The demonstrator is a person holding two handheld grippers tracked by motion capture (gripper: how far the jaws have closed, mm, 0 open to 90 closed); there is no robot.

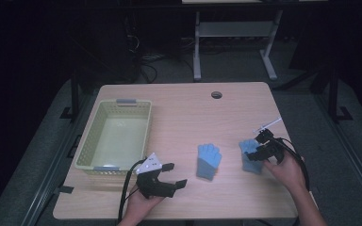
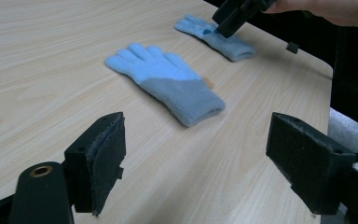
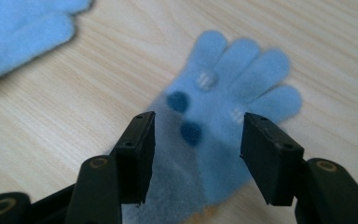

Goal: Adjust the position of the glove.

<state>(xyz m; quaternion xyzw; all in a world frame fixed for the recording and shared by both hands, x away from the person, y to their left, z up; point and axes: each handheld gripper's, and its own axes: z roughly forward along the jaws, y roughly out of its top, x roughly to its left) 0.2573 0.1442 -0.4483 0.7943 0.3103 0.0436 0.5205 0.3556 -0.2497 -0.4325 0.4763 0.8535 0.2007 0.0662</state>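
The right hand-held gripper (image 1: 259, 145) was held low over the right glove (image 3: 223, 135), which lay flat on the table (image 1: 184, 113); its jaws stood open astride the glove's palm, not pressing it. The left hand-held gripper (image 1: 173, 175) was held open and empty near the table's front edge, with the left glove (image 1: 208, 161) apart from it. Two gloves and one basket (image 1: 114, 136) were counted.

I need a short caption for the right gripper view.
Right gripper open above a blue glove lying on the wooden table.
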